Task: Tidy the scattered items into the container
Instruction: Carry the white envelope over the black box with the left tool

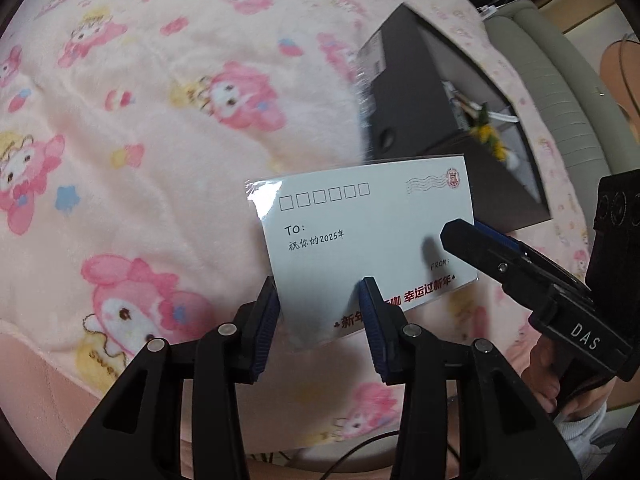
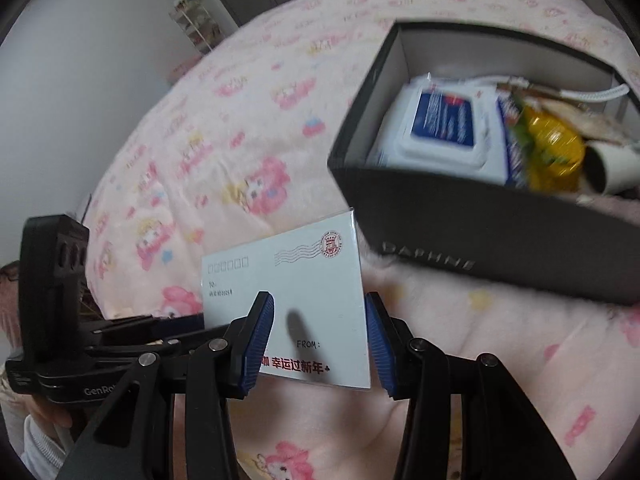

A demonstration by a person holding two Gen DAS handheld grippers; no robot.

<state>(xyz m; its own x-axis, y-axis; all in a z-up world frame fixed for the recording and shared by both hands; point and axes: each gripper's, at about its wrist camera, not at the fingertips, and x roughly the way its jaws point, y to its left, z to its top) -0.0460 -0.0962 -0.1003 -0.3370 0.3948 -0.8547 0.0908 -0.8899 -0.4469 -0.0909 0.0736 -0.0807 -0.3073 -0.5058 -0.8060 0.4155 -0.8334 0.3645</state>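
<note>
A white envelope-style card (image 1: 360, 232) in a clear sleeve hangs above the pink blanket, facing both cameras. My left gripper (image 1: 318, 284) has its jaws partly apart. The card's left edge lies against its left pad, and its right finger crosses in front. My right gripper (image 2: 317, 296) mirrors this. The same card (image 2: 304, 280) has its right edge beside the right pad, with the left finger in front. What bears the card I cannot tell. The black box (image 2: 480, 220) sits just beyond, up and to the right.
The box (image 1: 400, 92) holds a blue-and-white wipes pack (image 2: 444, 120), a yellow item (image 2: 556, 148) and a white tube (image 2: 616, 168). The cartoon-print blanket (image 1: 160, 120) covers the bed. A grey cushion (image 1: 560, 100) lies past the box. A hand (image 1: 544, 364) holds the right tool.
</note>
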